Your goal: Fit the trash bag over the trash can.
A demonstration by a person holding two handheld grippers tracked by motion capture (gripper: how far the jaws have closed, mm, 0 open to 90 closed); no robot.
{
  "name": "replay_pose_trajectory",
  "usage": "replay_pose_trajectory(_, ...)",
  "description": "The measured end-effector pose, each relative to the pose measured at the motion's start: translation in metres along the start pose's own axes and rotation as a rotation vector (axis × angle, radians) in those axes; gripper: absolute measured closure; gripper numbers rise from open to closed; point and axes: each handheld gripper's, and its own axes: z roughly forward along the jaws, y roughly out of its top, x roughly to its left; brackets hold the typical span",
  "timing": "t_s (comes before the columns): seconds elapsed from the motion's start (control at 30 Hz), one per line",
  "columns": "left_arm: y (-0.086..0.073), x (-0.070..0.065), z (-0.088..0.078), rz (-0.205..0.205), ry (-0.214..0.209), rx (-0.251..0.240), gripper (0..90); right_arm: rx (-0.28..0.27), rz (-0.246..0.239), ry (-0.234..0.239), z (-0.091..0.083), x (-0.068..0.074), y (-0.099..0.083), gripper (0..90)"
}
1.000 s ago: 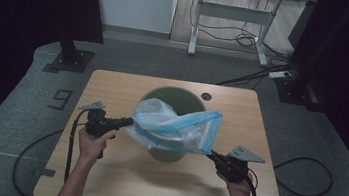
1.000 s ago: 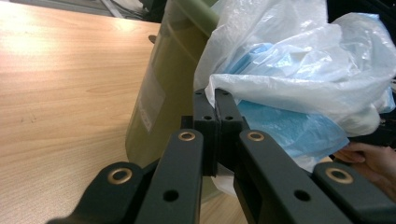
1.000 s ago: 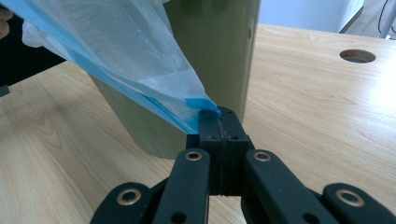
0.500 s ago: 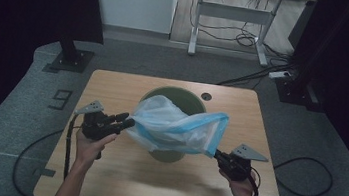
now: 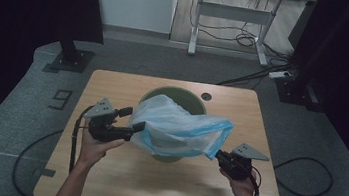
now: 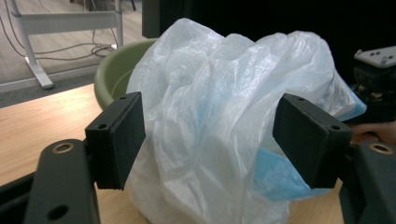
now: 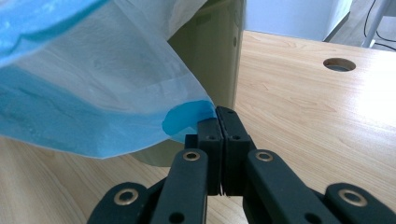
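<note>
On the wooden table point(image 5: 102, 180) over grey carpet point(image 5: 20, 109), right tongs point(image 7: 215, 116) pinch the plastic bag point(image 5: 179, 129); left tongs point(image 5: 132, 118) gape wide

The place looks like a lab or recording studio set up for test work. A plain wooden table point(image 5: 102, 180) with a round cable hole point(image 5: 206, 96) stands on grey carpet point(image 5: 20, 109), hemmed in by black curtains point(image 5: 28, 4) on both sides. Heavy stand bases point(image 5: 69, 60) sit on the floor, and loose cables point(image 5: 250, 37) run under a white height-adjustable desk point(image 5: 233, 9) at the back. Tape marks point(image 5: 61, 98) are stuck on the carpet.
</note>
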Motion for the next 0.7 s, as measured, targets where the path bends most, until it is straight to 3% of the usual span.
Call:
replay_pose_trajectory(0.17, 0.004, 0.001, 0.015, 0.012, -0.011, 0.035, 32.3, -0.003, 0.001, 0.004, 0.000, 0.000, 0.002, 87.0)
replay_pose_trajectory(0.37, 0.003, 0.002, 0.023, 0.008, -0.009, 0.041, 66.6, 0.002, 0.002, 0.004, 0.000, -0.001, 0.000, 83.5)
replay_pose_trajectory(0.53, 0.005, 0.007, 0.022, -0.046, -0.004, 0.015, 82.8, -0.003, -0.040, -0.018, -0.006, -0.004, -0.003, 63.3)
replay_pose_trajectory(0.7, 0.006, 0.009, 0.020, -0.071, 0.014, -0.008, 87.3, -0.030, -0.046, -0.052, -0.025, -0.014, -0.005, 55.7)
